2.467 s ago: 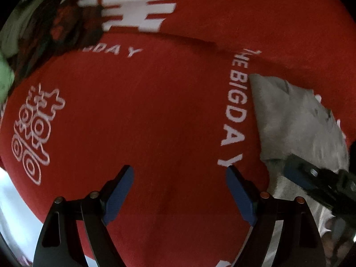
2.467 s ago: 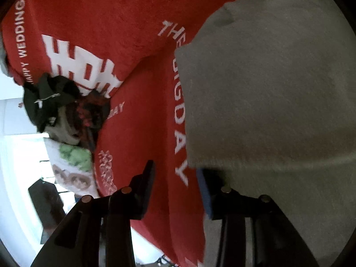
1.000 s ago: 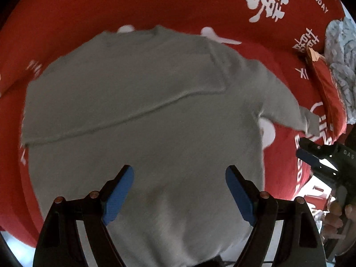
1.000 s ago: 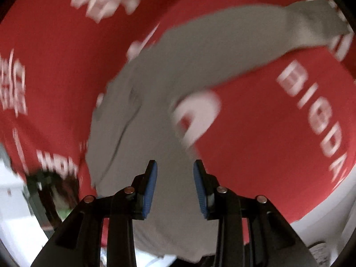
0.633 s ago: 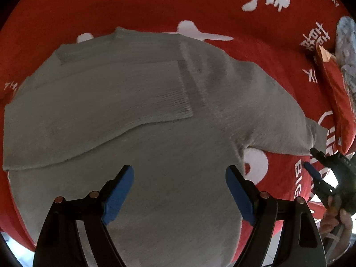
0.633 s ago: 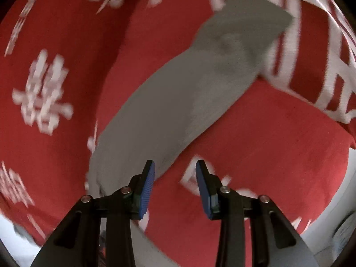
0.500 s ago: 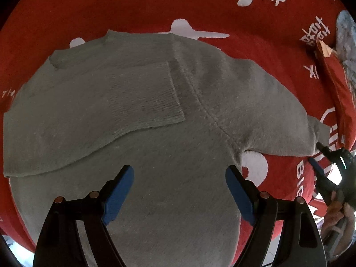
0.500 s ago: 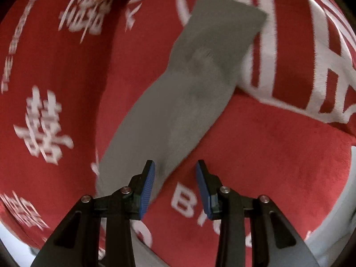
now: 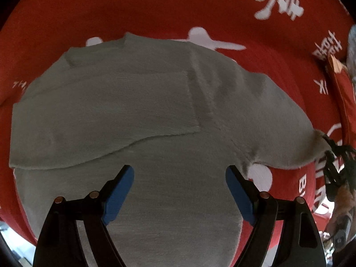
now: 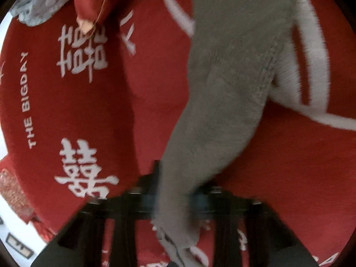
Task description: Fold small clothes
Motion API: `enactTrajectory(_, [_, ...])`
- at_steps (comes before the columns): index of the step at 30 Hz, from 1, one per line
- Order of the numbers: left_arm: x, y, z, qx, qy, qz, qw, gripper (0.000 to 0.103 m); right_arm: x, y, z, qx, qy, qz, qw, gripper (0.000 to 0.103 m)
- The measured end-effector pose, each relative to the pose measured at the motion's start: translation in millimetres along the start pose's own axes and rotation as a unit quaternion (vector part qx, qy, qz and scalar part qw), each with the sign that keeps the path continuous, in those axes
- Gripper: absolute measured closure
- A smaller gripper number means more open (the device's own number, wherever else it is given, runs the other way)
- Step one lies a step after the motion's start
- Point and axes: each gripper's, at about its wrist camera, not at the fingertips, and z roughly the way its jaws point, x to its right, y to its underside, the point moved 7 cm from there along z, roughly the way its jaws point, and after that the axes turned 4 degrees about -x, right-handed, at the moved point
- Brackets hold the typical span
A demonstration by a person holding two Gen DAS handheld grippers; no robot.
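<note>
- The red blanket (image 9: 155, 11), printed with white characters, covers the whole surface (whether a bed or a tabletop lies beneath cannot be told).
- The grey sweater (image 9: 155, 189) lies flat on it, neck away from the left camera. One sleeve (image 9: 100, 115) is already folded across the chest; the other sleeve (image 10: 222, 89) stretches out to the side over the blanket.
- The left tongs (image 9: 179, 191) hover over the sweater's lower body, pointing down, spread wide with nothing between them, much as a second ago.
- The right tongs (image 10: 175, 198) have just clamped shut on the cuff end of the outstretched sleeve; half a second ago they stood apart above it. In the left view the cuff bunches where they pinch it (the right view is blurred there).
- Judgement: the grip is made, so the next move is probably to carry this sleeve across the chest over the first. A thin pinch on soft knit could slip.
</note>
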Motion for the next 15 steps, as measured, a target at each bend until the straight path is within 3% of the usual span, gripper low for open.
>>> enactTrajectory(5, [-35, -5, -14, 0.027, -0.01, -0.025, 0.9993, 0.018, -51, 26, 19, -0.053, -0.032, -0.082, 0.995, 0.098])
enactTrajectory(9, [-76, -7, -25, 0.047, -0.017, -0.046, 0.9977, 0.018, -116, 76, 47, -0.105, -0.042, -0.203, 0.973, 0.098])
enactTrajectory(11, [-97, -6, -28, 0.053, -0.023, -0.052, 0.997, 0.018, -143, 109, 66, -0.129, -0.04, -0.261, 0.956, 0.098])
enactTrajectory(15, [-146, -6, -32, 0.062, -0.034, -0.084, 0.9939, 0.018, -169, 206, 117, -0.192, -0.011, -0.385, 0.903, 0.098])
